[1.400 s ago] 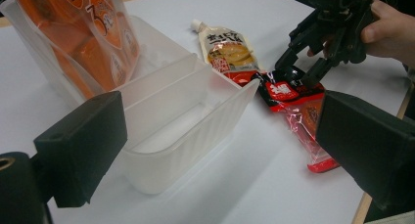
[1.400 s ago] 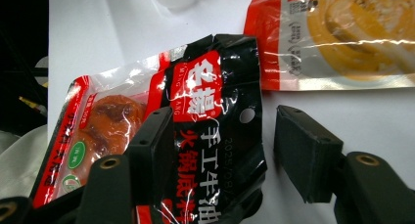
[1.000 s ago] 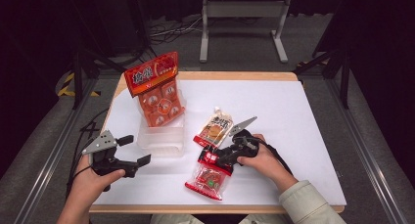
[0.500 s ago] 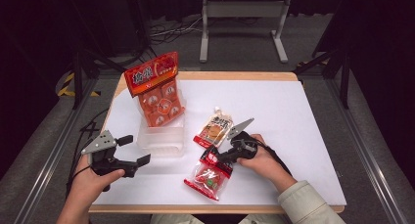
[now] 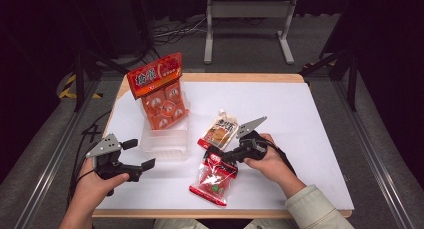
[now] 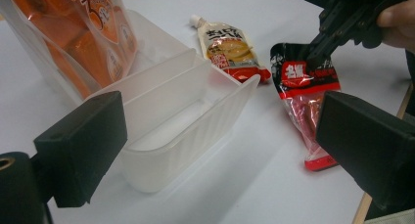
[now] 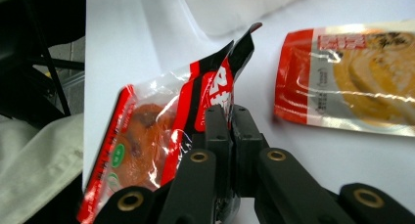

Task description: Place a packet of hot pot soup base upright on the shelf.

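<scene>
A red snack packet (image 5: 215, 181) with a black top edge lies near the table's front. My right gripper (image 5: 216, 156) is shut on that black top edge, which it holds a little above the table. In the right gripper view the jaws (image 7: 230, 116) pinch the packet (image 7: 147, 131) flat between the pads. The left gripper view shows the packet (image 6: 306, 87) under the right gripper (image 6: 313, 50). My left gripper (image 5: 139, 154) rests at the front left, open, with nothing between its fingers (image 6: 83, 145).
A clear divided bin (image 5: 165, 146) stands left of the packet, with an orange bag (image 5: 160, 91) upright in its far end. A spout pouch (image 5: 220, 130) lies flat just beyond the right gripper. The white table (image 5: 310, 119) extends to the right.
The right gripper's jaws have shut on the packet's black top edge and raised that end slightly. The left gripper has stayed put.
</scene>
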